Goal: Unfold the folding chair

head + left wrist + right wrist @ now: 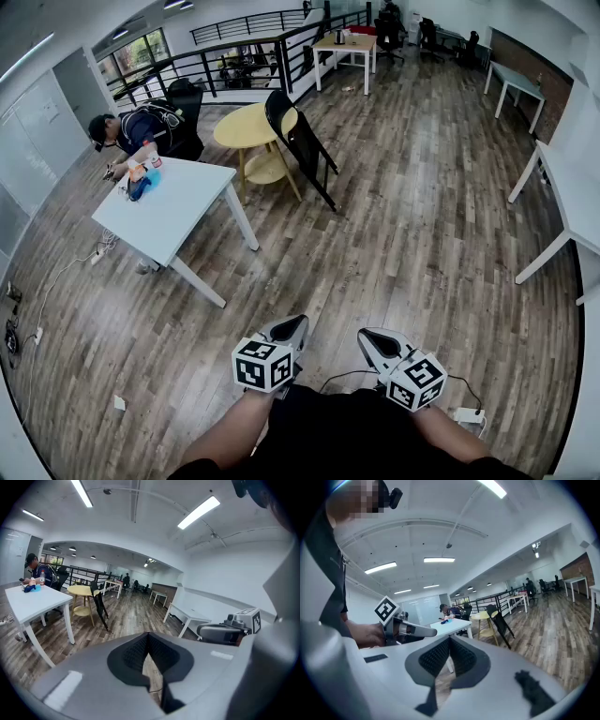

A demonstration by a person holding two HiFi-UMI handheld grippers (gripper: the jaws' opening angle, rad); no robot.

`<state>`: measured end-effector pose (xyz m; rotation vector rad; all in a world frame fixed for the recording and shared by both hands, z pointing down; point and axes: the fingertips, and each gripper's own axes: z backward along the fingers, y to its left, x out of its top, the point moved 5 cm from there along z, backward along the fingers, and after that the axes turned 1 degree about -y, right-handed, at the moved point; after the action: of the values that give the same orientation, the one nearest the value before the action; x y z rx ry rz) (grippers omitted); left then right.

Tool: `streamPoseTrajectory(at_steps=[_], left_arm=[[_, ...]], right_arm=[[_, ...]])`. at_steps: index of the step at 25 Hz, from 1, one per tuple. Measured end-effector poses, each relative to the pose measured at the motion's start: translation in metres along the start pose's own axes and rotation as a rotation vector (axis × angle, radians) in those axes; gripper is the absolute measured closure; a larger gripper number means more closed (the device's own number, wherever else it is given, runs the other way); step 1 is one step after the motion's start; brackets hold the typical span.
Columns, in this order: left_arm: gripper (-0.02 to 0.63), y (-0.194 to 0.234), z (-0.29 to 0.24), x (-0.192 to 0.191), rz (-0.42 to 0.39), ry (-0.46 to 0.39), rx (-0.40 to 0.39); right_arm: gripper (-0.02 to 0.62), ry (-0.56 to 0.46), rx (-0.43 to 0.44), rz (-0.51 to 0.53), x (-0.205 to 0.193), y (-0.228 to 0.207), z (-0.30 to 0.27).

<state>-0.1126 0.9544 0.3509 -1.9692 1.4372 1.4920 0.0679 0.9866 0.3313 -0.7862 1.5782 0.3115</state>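
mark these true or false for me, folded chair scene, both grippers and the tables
1. The black folding chair is folded and leans by the round yellow table. True.
2. The left gripper is clamped on the chair. False: its jaws are together on nothing, well short of the chair.
3. The right gripper has its jaws together and empty. True.
4. The white rectangular table is bare. False: a blue item lies at the end where a seated person is.
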Motion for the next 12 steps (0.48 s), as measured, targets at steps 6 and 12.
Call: streamPoseTrajectory(at_steps=[6,12], left_arm=[[0.598,-0.010,-0.012,0.021,0.000,0.012,-0.039],[0.598,-0.003,-0.015,0.033,-0.042,0.030,-0.037]], right_arm=[[0.591,-0.078,-0.086,-0.068,0.019,-0.031,0.015],[0.590,-0.097,-0.140,-0.113,0.023,-0.051,0.018]])
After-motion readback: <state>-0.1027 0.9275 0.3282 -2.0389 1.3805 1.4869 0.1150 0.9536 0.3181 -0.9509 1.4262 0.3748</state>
